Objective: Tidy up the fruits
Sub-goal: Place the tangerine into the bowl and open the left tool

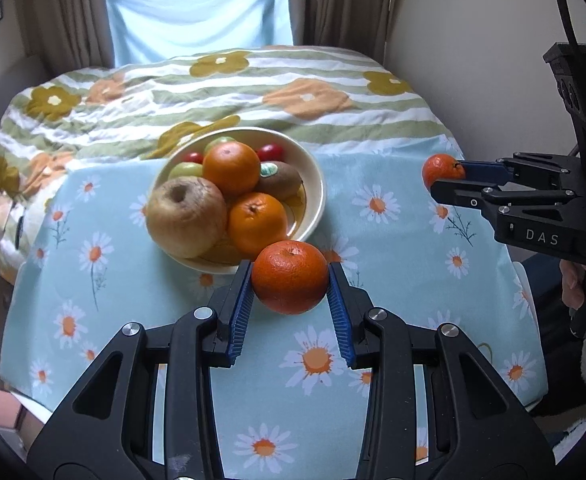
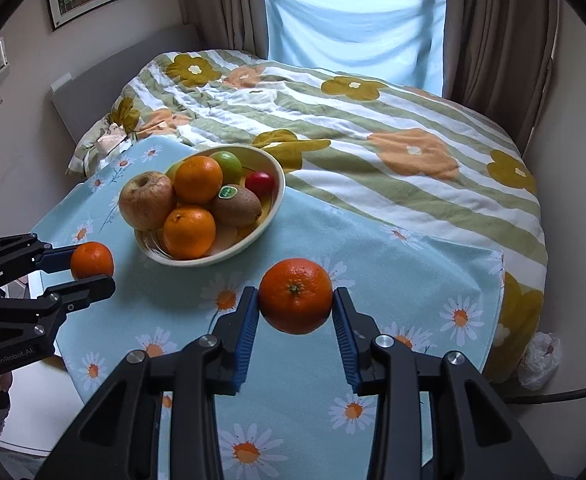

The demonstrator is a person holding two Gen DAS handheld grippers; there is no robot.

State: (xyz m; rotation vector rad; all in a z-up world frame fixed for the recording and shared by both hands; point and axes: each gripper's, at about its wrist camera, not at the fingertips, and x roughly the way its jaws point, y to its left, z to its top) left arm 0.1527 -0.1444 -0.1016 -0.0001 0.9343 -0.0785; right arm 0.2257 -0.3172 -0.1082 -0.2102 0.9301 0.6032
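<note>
My left gripper [image 1: 289, 280] is shut on an orange [image 1: 289, 277], held just in front of a cream bowl [image 1: 317, 184]; both show at the left of the right wrist view, gripper [image 2: 93, 266], orange [image 2: 92, 259]. My right gripper [image 2: 296, 300] is shut on a second orange [image 2: 295, 301], to the right of the bowl [image 2: 279, 196]; it shows at the right of the left wrist view, gripper [image 1: 445, 178], orange [image 1: 441, 169]. The bowl holds an apple [image 1: 187, 222], two oranges, a kiwi [image 1: 281, 182], green fruit and red tomatoes.
The bowl sits on a light blue daisy cloth [image 1: 393, 280] over a low table. Behind lies a bed with a striped flower quilt [image 2: 393, 128], then curtains and a window. A white bag [image 2: 541, 360] lies on the floor at the right.
</note>
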